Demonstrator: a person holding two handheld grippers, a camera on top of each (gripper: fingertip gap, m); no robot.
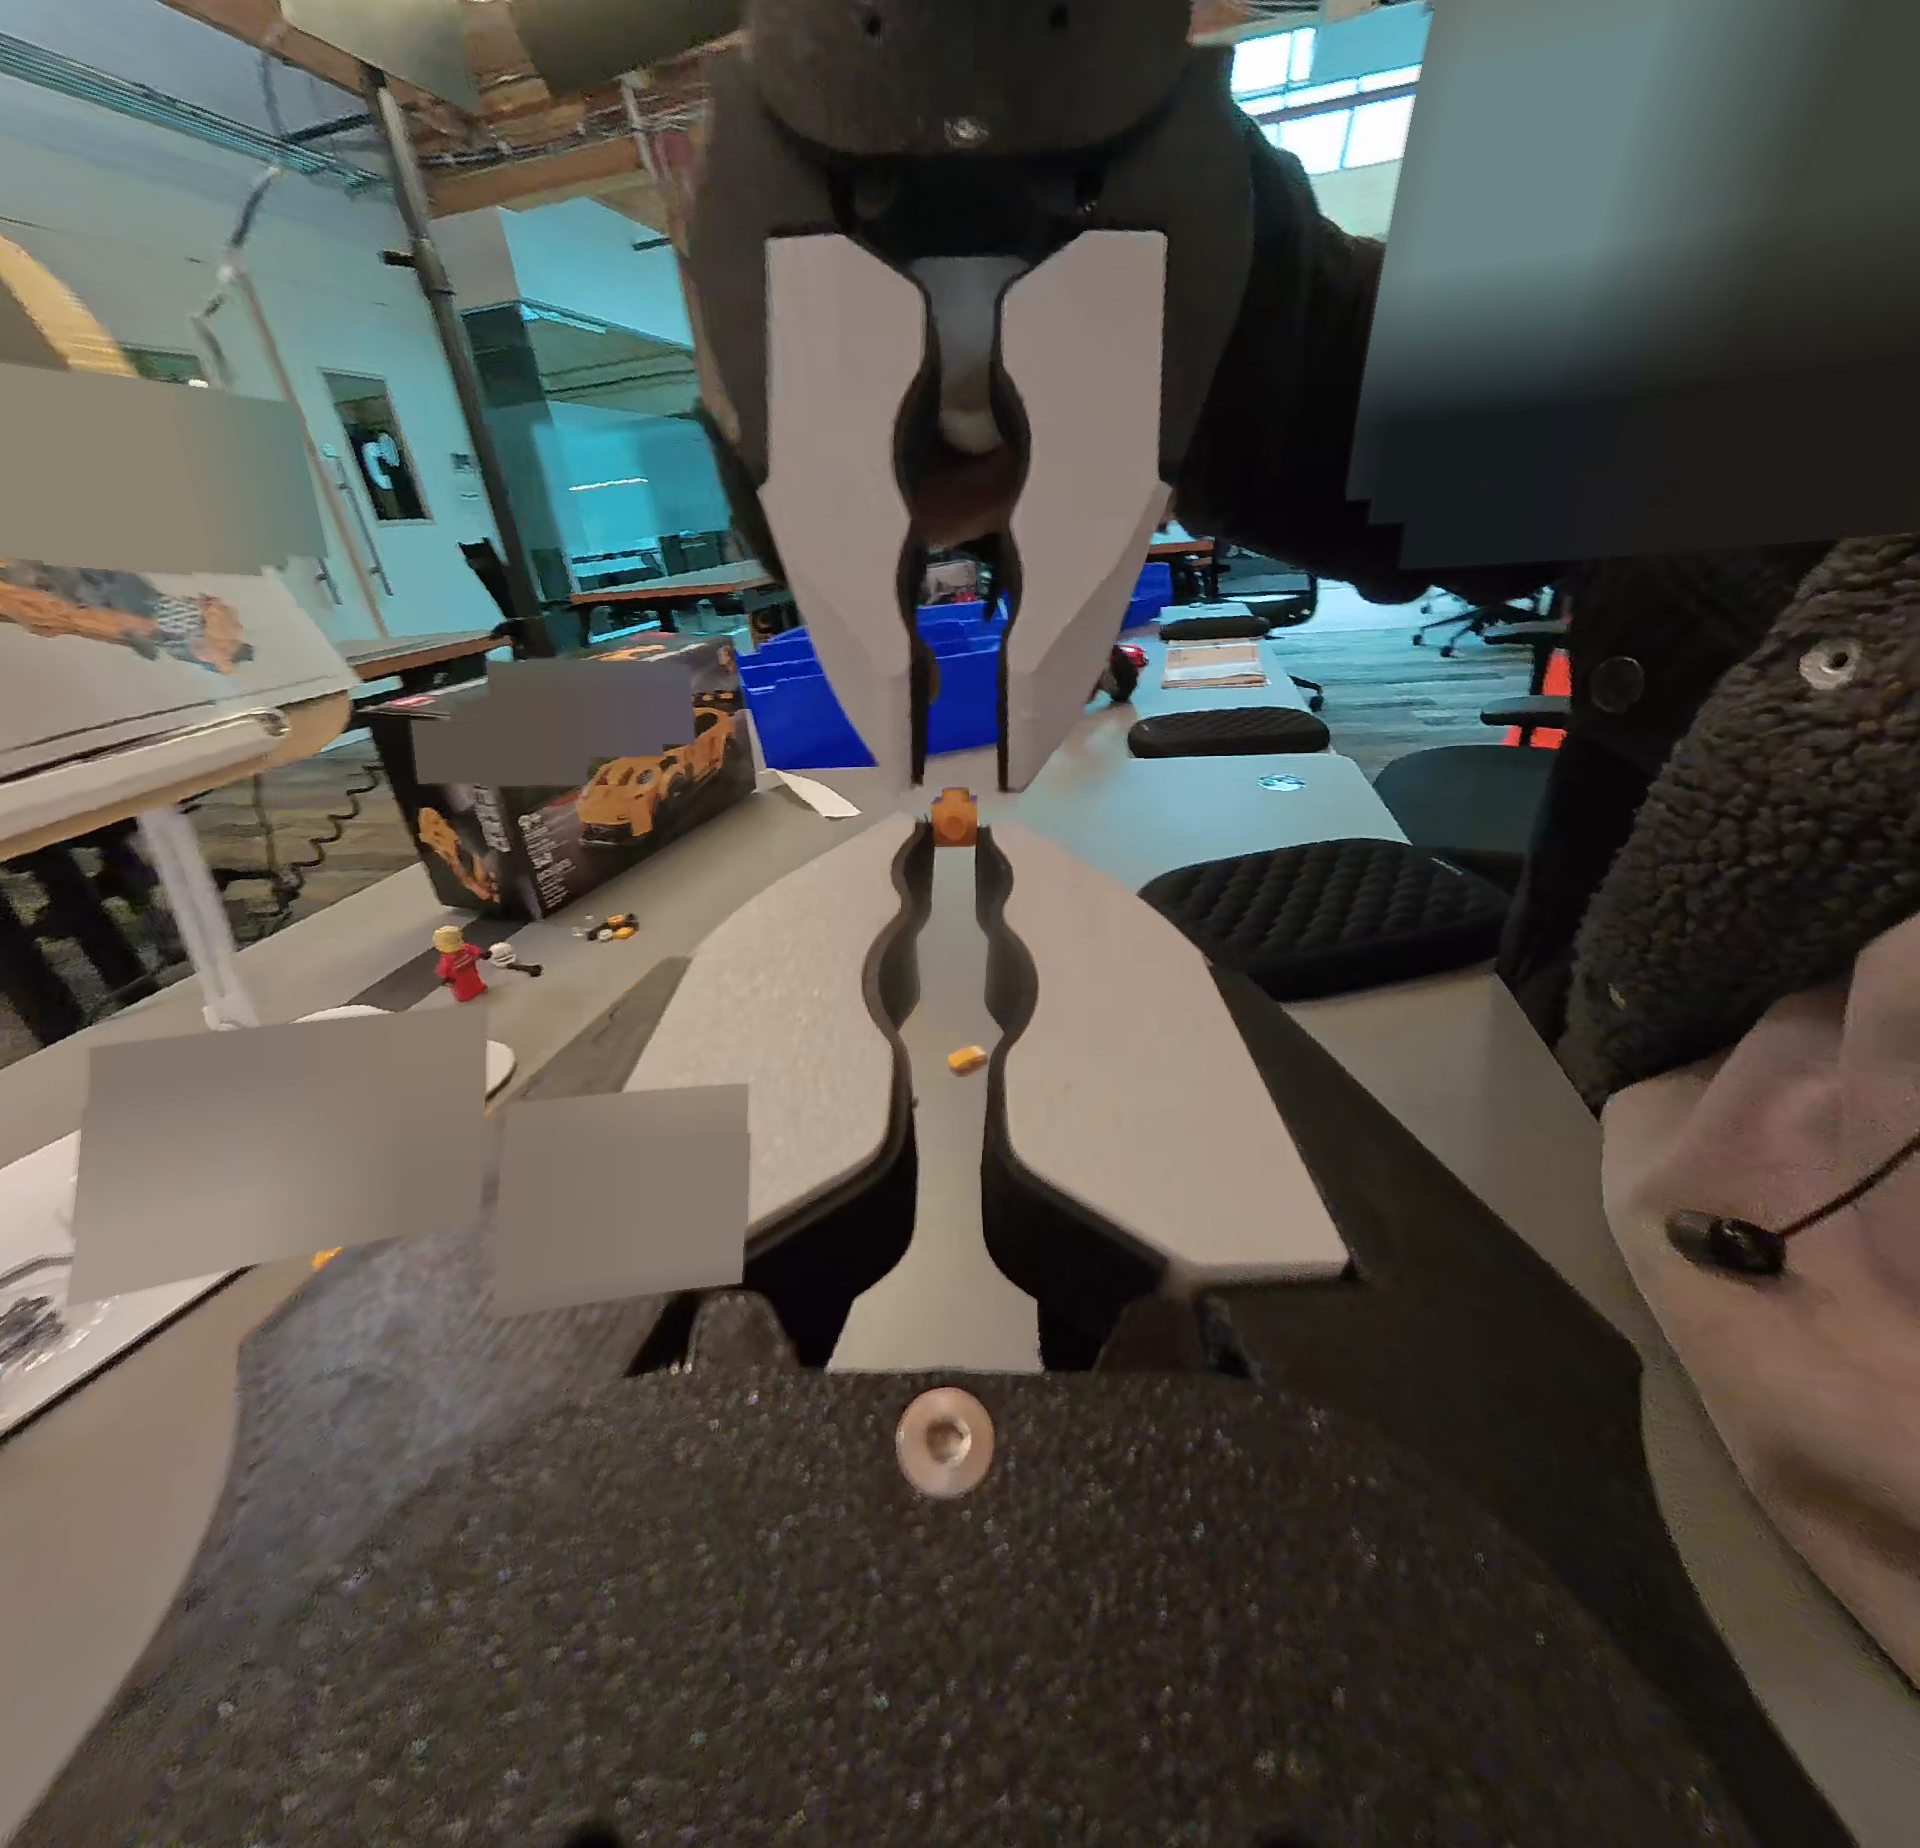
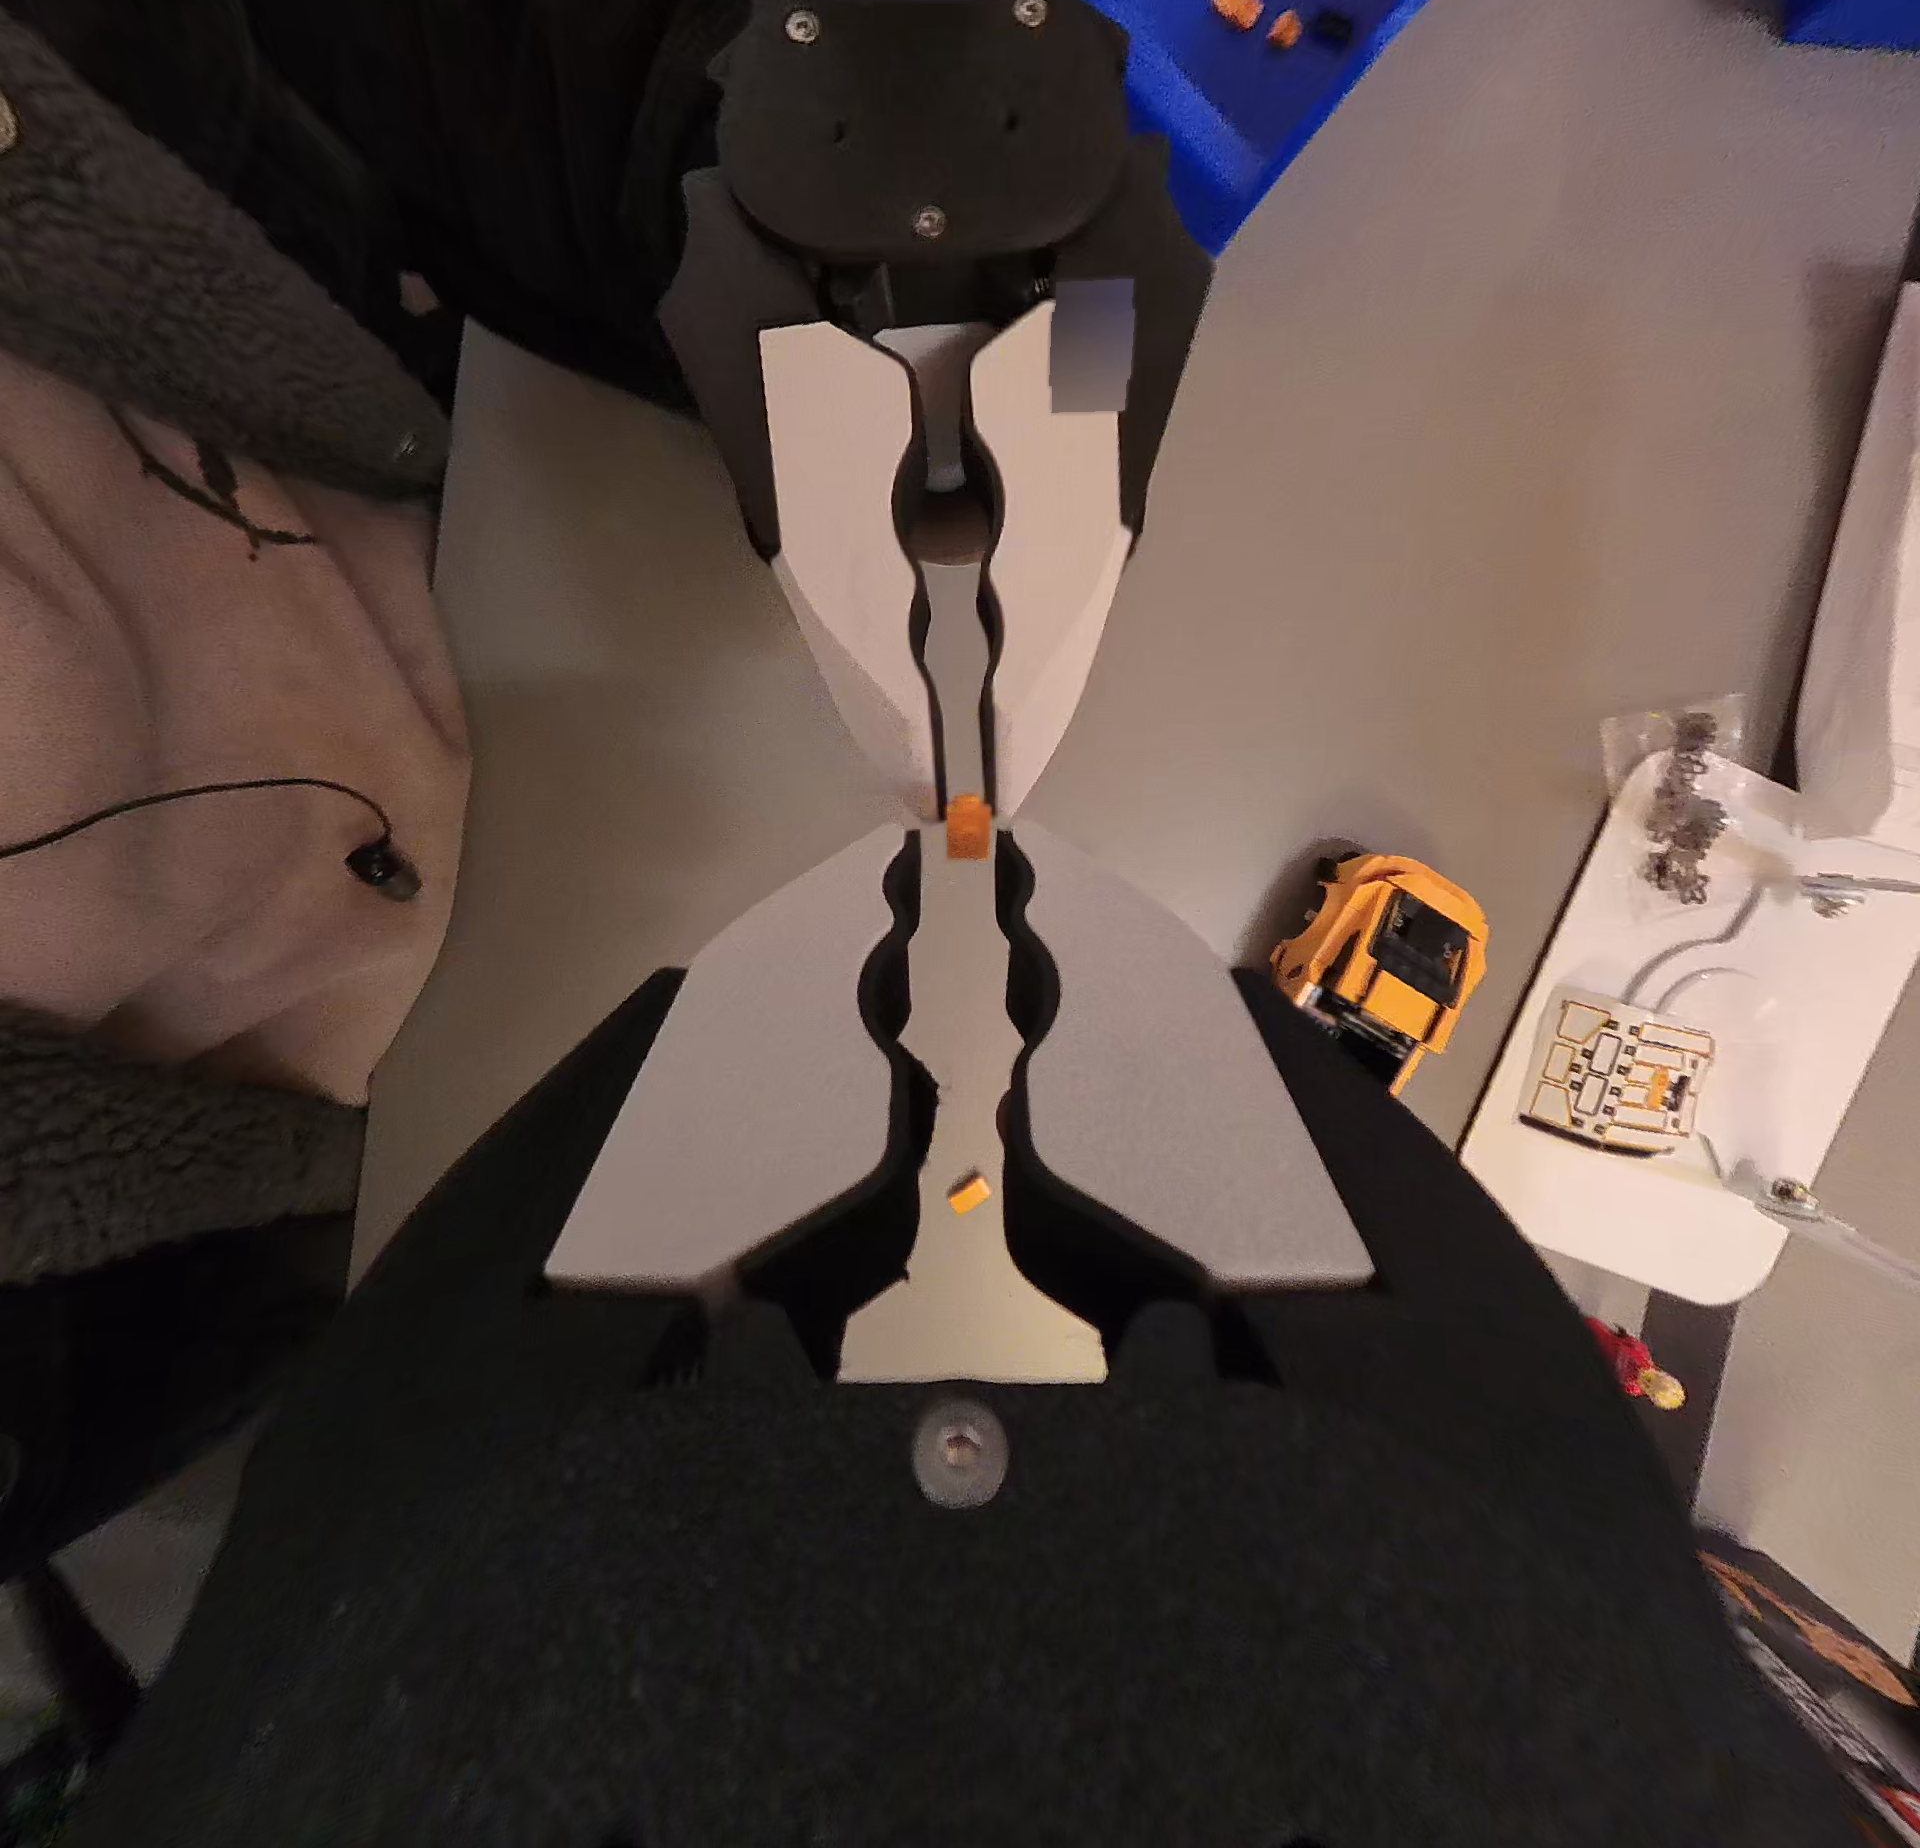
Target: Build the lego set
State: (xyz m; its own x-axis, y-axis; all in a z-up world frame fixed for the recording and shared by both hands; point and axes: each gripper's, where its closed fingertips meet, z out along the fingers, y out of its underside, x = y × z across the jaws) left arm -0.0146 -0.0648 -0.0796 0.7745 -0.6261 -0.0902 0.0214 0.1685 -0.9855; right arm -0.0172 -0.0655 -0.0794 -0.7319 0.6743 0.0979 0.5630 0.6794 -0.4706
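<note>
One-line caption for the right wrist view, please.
Two grippers meet tip to tip around a small orange brick above the grey table, orange car model alongside.

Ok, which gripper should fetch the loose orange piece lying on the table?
Right, probably. The left gripper is shut on the orange brick, so it is busy. The right gripper looks open and empty, and the loose piece shows on the table between its fingers.

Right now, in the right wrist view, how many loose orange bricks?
4: one brick pinched in the left tool, one on the table below, two in the blue bin. Bin is cut off, so more may be hidden.
</note>
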